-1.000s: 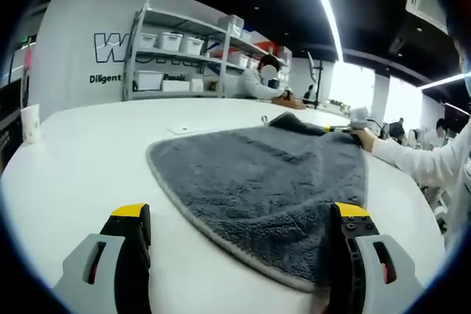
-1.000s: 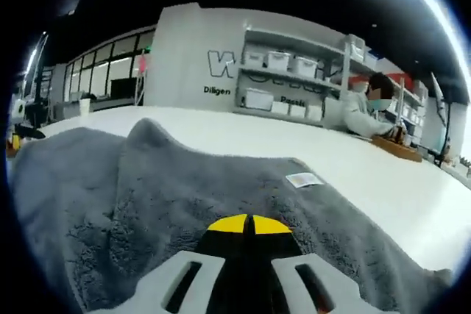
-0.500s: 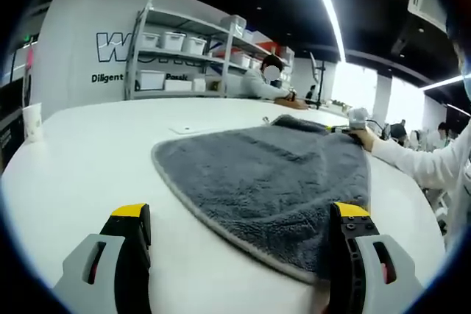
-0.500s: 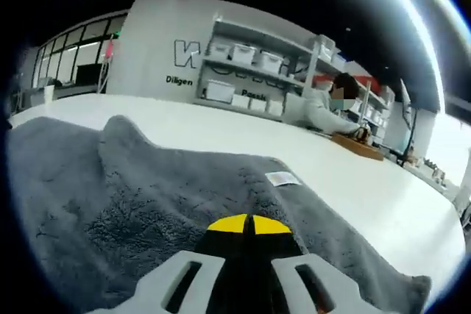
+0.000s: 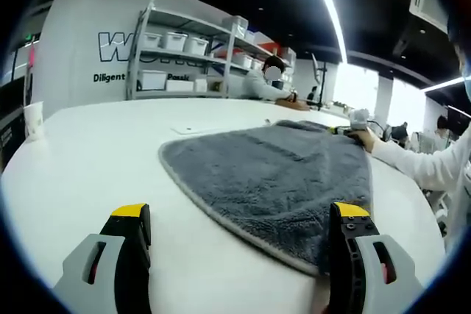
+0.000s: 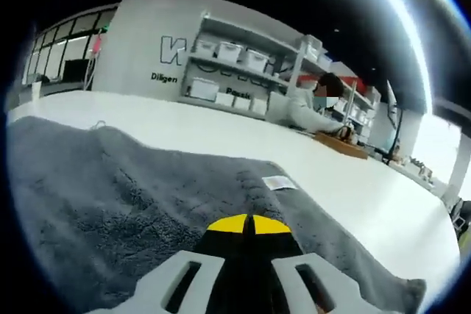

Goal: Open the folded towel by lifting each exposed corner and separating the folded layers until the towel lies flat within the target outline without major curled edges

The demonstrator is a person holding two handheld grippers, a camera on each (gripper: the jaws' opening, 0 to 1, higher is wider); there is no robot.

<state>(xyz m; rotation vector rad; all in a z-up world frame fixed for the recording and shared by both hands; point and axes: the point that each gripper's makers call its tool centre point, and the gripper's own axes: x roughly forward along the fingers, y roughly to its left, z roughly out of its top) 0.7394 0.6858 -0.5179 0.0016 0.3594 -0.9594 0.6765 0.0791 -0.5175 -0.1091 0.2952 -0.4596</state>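
White tabletop (image 5: 88,159) carries one grey towel (image 5: 272,174) spread across its middle, the right gripper (image 6: 248,227) clamped shut on its far edge beside one small label (image 6: 280,182), the left gripper (image 5: 239,218) gaping wide at the near edge, one paper cup (image 5: 33,120) well off.

Bare table (image 5: 88,159) is lying open left of the towel (image 5: 272,182); a cup (image 5: 33,120) is standing at its far left edge, well apart
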